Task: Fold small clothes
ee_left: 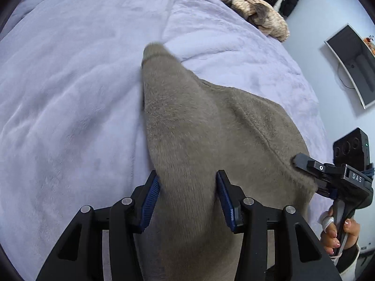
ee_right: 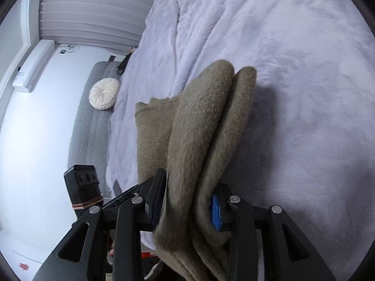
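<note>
A: Lavender fleece bedspread (ee_left: 70,93) fills the left wrist view; tan knit pile (ee_left: 257,16) sits at its far right edge. Where's the garment?

B: Taupe fleece garment (ee_left: 199,128) is draped down toward the bedspread's near edge, one narrow end pointing up the bed. Left gripper (ee_left: 187,194) has it bunched between the blue pads, apparently clamped, probably to carry a fold across. Right gripper (ee_left: 302,161) bites the cloth's right edge, a person's hand (ee_left: 337,231) on its handle.

A: Right wrist view?

B: Same garment (ee_right: 199,128), doubled layers standing up from the right gripper (ee_right: 187,206), jaws closed on the thick stack. Likely held up so both layers stay aligned. Round white cushion (ee_right: 104,93) lies beyond the bedspread's left edge.
</note>
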`<state>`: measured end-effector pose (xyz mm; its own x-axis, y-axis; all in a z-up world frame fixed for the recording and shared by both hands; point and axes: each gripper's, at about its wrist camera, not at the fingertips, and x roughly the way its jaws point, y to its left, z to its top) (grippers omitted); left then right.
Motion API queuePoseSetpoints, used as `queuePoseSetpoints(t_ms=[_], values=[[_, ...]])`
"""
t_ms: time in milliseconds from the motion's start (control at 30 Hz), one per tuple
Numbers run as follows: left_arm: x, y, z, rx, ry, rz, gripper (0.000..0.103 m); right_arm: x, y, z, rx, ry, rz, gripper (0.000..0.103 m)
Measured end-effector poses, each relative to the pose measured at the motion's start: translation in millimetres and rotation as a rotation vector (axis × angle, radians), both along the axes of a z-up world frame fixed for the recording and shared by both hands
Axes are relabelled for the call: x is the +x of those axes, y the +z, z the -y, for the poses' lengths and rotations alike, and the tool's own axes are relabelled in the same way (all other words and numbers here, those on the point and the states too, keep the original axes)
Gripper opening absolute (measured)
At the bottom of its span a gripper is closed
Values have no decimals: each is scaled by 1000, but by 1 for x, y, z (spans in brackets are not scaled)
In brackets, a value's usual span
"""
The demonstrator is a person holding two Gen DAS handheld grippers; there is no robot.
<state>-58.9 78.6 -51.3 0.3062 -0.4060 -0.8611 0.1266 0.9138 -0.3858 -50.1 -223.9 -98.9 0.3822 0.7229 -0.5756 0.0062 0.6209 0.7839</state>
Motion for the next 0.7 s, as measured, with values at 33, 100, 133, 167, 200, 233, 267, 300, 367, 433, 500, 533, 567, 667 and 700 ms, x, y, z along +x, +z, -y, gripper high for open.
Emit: queuePoseSetpoints(t_ms=[33, 100, 133, 167, 200, 233, 267, 300, 367, 433, 500, 533, 567, 667, 700], values=[[-4, 1, -9, -13, 22, 17, 59, -5, -1, 6, -45, -24, 2, 40], [-11, 6, -22, -13, 68, 60, 67, -14, -1, 20, -85, -62, 15, 45], [-13, 9, -28, 12, 93, 88, 67, -18, 0, 27, -87, -84, 20, 46], [-11, 9, -36, 35, 108, 103, 67, -20, 1, 33, -80, -100, 27, 46], [-9, 9, -41, 47, 120, 108, 67, -24, 2, 38, -69, -108, 37, 46], [-4, 8, -43, 49, 132, 106, 67, -23, 3, 42, -50, -108, 52, 46], [-1, 7, -45, 39, 140, 100, 67, -26, 4, 45, -32, -102, 65, 46], [1, 5, -45, 26, 140, 94, 67, -25, 6, 45, -13, -90, 75, 46], [6, 0, -38, 30, 128, 89, 67, -14, 6, 33, 9, -50, 71, 46], [6, -6, -28, 60, 124, 80, 67, -6, 0, 19, 11, -21, 41, 42], [3, -6, -24, 71, 132, 94, 67, -7, 1, 11, -2, 3, 44, 17], [2, -6, -24, 74, 132, 101, 67, -11, 8, 5, -35, 23, 69, 12], [1, -6, -24, 78, 129, 107, 68, -15, 16, 0, -109, 33, 86, 11], [0, -11, -19, 108, 120, 112, 76, -20, 17, -10, -421, 75, 109, 11], [-2, -13, -16, 122, 112, 120, 77, -19, 6, -11, -467, 87, 86, 11]])
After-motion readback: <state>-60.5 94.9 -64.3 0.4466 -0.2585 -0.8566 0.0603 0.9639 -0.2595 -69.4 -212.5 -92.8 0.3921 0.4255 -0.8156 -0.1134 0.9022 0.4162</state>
